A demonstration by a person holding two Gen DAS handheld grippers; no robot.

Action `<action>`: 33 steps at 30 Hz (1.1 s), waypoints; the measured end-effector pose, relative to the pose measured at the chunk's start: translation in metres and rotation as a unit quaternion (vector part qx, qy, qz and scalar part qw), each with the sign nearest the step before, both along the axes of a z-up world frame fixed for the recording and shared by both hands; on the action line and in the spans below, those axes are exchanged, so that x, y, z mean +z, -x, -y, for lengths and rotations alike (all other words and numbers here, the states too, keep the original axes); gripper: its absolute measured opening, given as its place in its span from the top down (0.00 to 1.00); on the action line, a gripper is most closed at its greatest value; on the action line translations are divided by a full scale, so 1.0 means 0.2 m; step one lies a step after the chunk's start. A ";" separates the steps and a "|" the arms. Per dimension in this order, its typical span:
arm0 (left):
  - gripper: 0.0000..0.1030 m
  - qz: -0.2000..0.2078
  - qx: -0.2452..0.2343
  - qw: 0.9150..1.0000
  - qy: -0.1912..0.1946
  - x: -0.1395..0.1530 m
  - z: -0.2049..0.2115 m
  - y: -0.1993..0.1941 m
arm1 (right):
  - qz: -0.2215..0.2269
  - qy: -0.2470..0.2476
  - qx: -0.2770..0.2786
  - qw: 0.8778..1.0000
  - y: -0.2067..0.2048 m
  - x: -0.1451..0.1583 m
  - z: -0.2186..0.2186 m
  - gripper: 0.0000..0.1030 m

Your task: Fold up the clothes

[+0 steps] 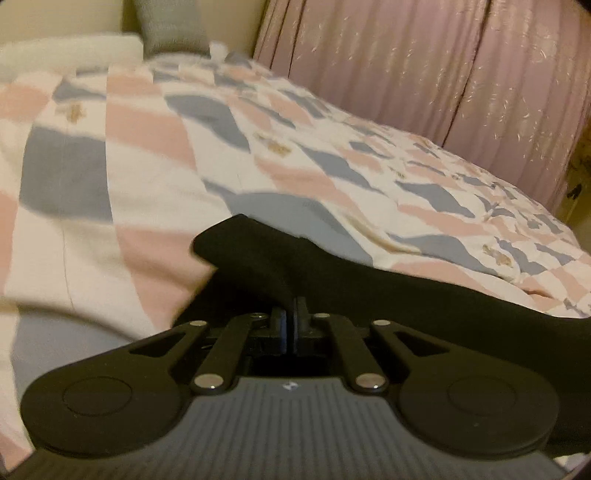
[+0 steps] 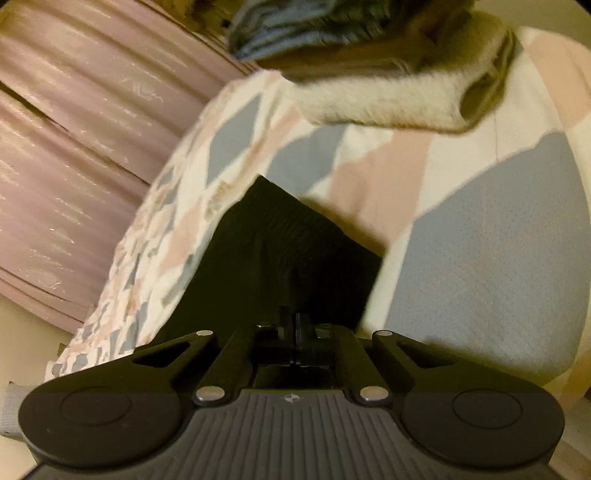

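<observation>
Left wrist view. The left gripper [image 1: 291, 321] has its jaws pressed together on an edge of a black garment [image 1: 424, 295], which runs off to the right, raised above the patchwork bedspread [image 1: 155, 147] of pink, blue and white. A mauve curtain [image 1: 443, 74] hangs behind the bed; a pale pillow [image 1: 66, 51] lies at its far end.

Right wrist view. The right gripper [image 2: 293, 332] is likewise clamped on the black garment [image 2: 280, 251], whose corner rises to a peak ahead of the fingers. Beyond lie a cream fleecy item [image 2: 388, 99] and a bluish pile of fabric [image 2: 295, 26] — whether folded, the blur hides.

Step in hand, as judged: the cloth is carried between both grippers, either being spread or being brought over in a fold — the views fit both. The next move calls for even tension between the two grips and a flat stretch of the soft, yielding bedspread to lay the cloth on.
</observation>
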State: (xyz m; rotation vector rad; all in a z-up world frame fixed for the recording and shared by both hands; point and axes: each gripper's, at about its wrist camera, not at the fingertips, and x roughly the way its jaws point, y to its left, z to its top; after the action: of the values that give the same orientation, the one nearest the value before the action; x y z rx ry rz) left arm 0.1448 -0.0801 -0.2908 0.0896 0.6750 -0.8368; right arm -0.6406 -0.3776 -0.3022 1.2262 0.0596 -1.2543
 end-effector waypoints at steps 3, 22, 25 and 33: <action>0.74 0.064 -0.028 0.997 -0.028 0.03 -0.02 0.11 | -0.056 -0.018 -0.007 0.998 0.00 -0.01 -0.03 0.54; 0.73 0.398 -0.400 0.818 -0.114 0.09 0.15 1.21 | -0.475 0.367 0.442 0.667 -1.30 0.10 -0.79 0.68; 0.73 0.410 -0.449 0.786 -0.115 0.05 0.22 1.32 | -0.482 0.381 0.458 0.643 -1.43 0.06 -0.79 0.69; 0.73 0.437 -0.501 0.731 -0.154 -0.13 0.27 1.40 | -0.514 0.369 0.505 0.587 -1.54 -0.10 -0.83 0.72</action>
State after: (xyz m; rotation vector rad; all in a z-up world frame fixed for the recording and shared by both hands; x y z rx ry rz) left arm -0.1359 -0.1332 -0.3163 1.1734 -0.2370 -1.5379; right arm -0.3331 -0.2120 -0.3228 -0.4567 0.8731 -0.6056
